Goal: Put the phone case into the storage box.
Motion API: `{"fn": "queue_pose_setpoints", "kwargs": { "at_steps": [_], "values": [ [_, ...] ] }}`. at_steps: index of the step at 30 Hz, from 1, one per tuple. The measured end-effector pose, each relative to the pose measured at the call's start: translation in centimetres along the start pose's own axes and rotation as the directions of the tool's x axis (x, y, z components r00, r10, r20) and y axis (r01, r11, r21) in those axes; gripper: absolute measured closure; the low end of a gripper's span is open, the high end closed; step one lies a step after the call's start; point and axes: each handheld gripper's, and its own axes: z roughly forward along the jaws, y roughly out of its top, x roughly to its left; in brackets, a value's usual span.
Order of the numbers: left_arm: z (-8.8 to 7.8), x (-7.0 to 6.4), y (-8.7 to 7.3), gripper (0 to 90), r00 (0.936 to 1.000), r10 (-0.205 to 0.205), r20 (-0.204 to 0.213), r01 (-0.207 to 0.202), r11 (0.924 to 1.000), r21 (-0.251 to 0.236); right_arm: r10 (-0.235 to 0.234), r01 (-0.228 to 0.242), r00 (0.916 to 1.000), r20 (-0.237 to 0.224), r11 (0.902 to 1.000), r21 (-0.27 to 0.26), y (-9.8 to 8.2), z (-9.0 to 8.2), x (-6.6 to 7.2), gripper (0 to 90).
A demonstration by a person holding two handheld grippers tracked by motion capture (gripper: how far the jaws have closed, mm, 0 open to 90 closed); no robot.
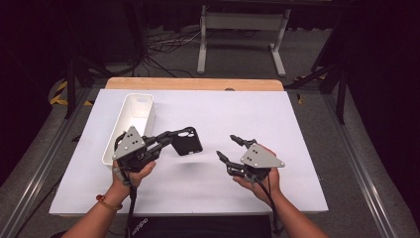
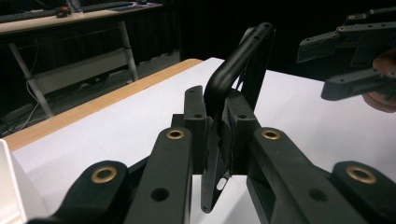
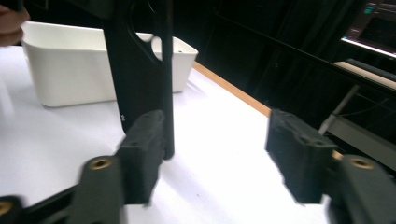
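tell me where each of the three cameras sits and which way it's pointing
High view: sits above the person's side, looking forward and down on the white table; both forearms, left gripper and right gripper show.
Left gripper view: rides on the left gripper, looking along its jaws, shut on the black phone case; the other gripper shows at upper right.
Right gripper view: rides on the right gripper, looking between its open jaws toward the white bin.
All three share the phone case; high and right views share the bin.
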Motion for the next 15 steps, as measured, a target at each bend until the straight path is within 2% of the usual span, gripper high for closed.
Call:
{"fn": "queue_pose_setpoints", "kwargs": {
  "at_steps": [2, 6, 15],
  "values": [
    [0.0, 0.0, 0.0, 82.8, 1.0, 0.002, 0.002, -0.002, 1.0, -0.001, 0.007, -0.007, 0.9999, 0.008, 1.0, 0.002, -0.7, -0.3, 0.0, 32.3],
    [-0.1, 0.0, 0.1, 82.8, 1.0, 0.001, 0.004, -0.001, 1.0, -0.009, -0.018, 0.018, 0.9998, 0.001, 0.9994, 0.03, -1.9, -0.9, 0.2, 30.3],
    [-0.4, 0.1, 0.5, 82.8, 1.0, 0.006, 0.006, -0.005, 0.9998, -0.017, -0.025, 0.025, 0.9997, -0.007, 0.9979, 0.06, -3.8, -1.8, 0.5, 24.4]
  ]
}}
